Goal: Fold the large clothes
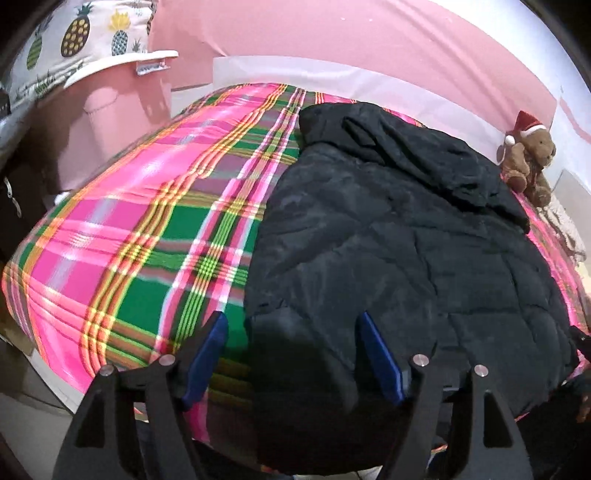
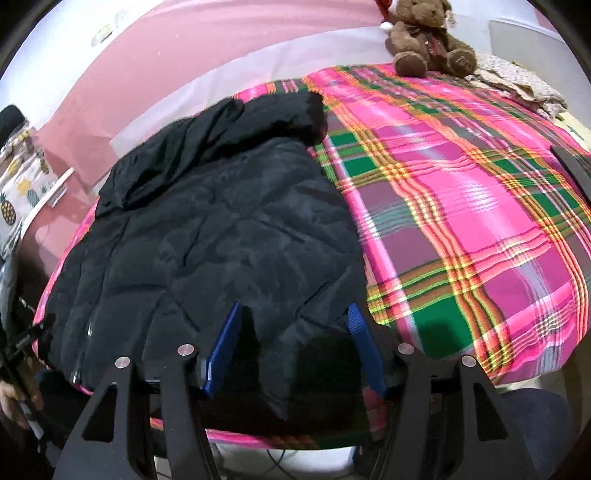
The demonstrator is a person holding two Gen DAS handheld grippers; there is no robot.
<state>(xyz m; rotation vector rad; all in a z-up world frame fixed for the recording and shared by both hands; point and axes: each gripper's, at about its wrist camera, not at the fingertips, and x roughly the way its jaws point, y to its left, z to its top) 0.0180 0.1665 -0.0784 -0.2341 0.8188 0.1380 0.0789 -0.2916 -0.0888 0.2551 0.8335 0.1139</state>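
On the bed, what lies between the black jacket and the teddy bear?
Only bare plaid blanket lies between the black jacket and the teddy bear; the right wrist view shows this stretch best.

This was a bedroom in a home. A bed (image 1: 122,236) filled both views, covered with a pink and green plaid blanket (image 2: 461,206). A brown teddy bear (image 2: 428,37) in a red Santa hat sat at its far edge, against a wall (image 1: 332,40) painted pink above a white band. A cloth with a pineapple print (image 1: 77,33) hung beside the bed, and a black quilted jacket (image 1: 399,236) lay spread on the blanket.
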